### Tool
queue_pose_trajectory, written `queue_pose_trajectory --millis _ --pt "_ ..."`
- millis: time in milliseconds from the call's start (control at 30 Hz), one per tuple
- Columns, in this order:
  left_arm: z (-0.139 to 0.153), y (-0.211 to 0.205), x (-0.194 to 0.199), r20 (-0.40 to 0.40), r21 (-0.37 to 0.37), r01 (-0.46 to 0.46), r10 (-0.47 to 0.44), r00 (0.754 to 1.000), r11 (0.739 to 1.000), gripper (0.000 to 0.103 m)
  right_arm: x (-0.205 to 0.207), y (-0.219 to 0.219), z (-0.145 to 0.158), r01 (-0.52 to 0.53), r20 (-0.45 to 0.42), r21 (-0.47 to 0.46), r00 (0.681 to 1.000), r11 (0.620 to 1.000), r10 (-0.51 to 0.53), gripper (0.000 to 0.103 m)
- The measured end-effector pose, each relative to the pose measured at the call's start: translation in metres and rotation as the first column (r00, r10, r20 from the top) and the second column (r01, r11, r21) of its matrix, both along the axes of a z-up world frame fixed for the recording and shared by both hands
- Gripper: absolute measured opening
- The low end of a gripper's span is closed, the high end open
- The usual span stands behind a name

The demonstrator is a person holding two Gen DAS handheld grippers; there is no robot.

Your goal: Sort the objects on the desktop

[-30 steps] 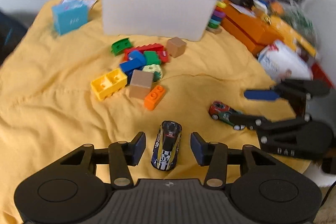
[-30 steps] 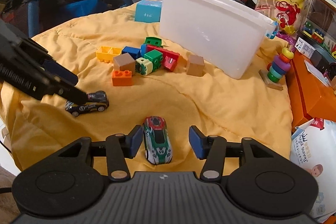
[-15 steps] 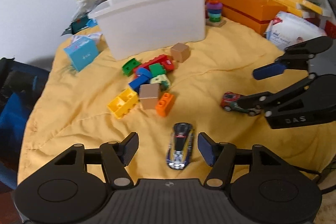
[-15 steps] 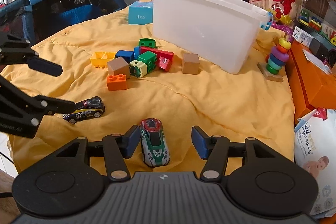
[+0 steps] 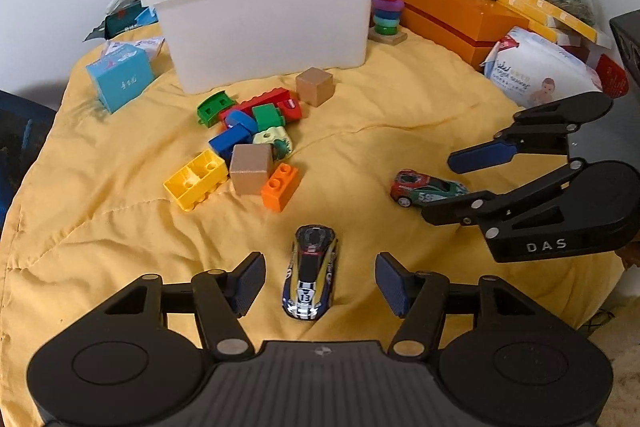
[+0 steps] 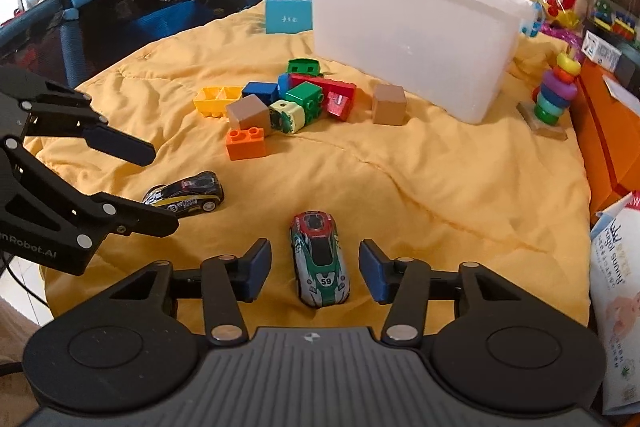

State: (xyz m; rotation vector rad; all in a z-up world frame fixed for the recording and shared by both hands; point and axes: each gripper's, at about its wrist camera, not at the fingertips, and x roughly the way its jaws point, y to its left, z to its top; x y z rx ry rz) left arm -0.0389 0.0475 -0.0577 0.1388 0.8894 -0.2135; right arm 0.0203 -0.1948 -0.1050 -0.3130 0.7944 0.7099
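Left gripper [image 5: 320,281], fingers wide apart, straddles a black-and-yellow toy race car [image 5: 310,273] lying on the yellow quilted cloth [image 5: 100,227], neither pad touching it. Right gripper [image 6: 315,269], equally spread, brackets a green-and-white toy car numbered 59 [image 6: 320,259] without contact. Beyond both lies a heap of coloured plastic bricks [image 5: 244,143] before a white translucent plastic bin [image 5: 264,23].

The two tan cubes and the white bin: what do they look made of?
Tan cubes: probably unpainted wood, matte with plain flat faces and no studs. White bin: likely plastic, smooth and slightly translucent, with a moulded rolled rim.
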Motion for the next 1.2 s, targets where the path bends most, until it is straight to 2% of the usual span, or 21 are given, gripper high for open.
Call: queue_pose_trajectory --millis 167,200,233,333,400,433,467,500,600,733,933,1067,1200 --pt "-0.015 -0.003 0.010 -0.007 0.052 0.030 -0.030 1.000 0.998 0.055 0.006 0.007 -0.009 -0.002 -0.024 -0.018 1.000 1.000 0.002 0.051" --pt "-0.019 -0.002 0.012 -0.015 0.057 0.028 -0.027 1.000 0.998 0.049 0.008 0.008 -0.010 0.000 -0.027 -0.023 1.000 1.000 -0.001 0.048" --pt "-0.021 0.000 0.014 -0.021 0.046 0.027 -0.026 0.999 0.999 0.043 0.010 0.009 -0.012 0.002 -0.032 -0.029 0.999 1.000 -0.003 0.044" --pt "-0.027 0.009 0.018 -0.017 0.000 0.030 -0.030 0.999 1.000 0.042 0.013 0.007 -0.015 0.012 -0.040 -0.012 0.999 1.000 -0.012 0.045" --pt "-0.029 0.010 0.018 0.000 -0.004 0.050 -0.050 0.999 0.999 0.041 0.011 0.006 -0.016 0.009 -0.030 -0.009 1.000 1.000 -0.009 0.045" --pt "-0.028 0.010 0.018 0.000 -0.005 0.063 -0.063 0.998 0.998 0.034 0.010 0.006 -0.016 0.007 -0.025 -0.010 1.000 1.000 -0.007 0.044" --pt "-0.027 0.008 0.018 -0.003 -0.012 0.077 -0.077 0.997 0.997 0.033 0.010 0.006 -0.016 0.006 -0.027 -0.009 1.000 1.000 -0.007 0.042" --pt "-0.026 0.008 0.018 -0.007 -0.026 0.089 -0.089 0.996 0.996 0.033 0.009 0.006 -0.014 0.001 -0.028 -0.006 1.000 1.000 -0.001 0.033" --pt "-0.021 0.011 0.019 -0.018 -0.079 0.097 -0.099 0.995 0.992 0.033 0.004 0.008 -0.006 -0.007 0.011 -0.016 1.000 1.000 0.007 0.033" --pt "0.006 0.019 0.020 0.035 -0.138 0.085 -0.081 0.996 0.987 0.033 0.005 0.004 0.023 0.025 0.077 0.024 0.997 0.999 -0.026 0.033" --pt "0.072 0.030 0.040 0.198 -0.168 0.104 -0.070 0.978 0.980 0.033 0.021 0.000 0.077 0.061 0.211 0.090 0.974 0.994 -0.079 0.033" --pt "0.113 0.037 0.069 0.317 -0.136 0.119 -0.070 0.946 0.984 0.033 0.041 0.005 0.110 0.063 0.322 0.118 0.942 0.991 -0.098 0.033" --pt "0.141 0.040 0.105 0.392 -0.083 0.123 -0.081 0.917 0.989 0.033 0.069 0.015 0.130 0.078 0.395 0.136 0.910 0.988 -0.126 0.033"
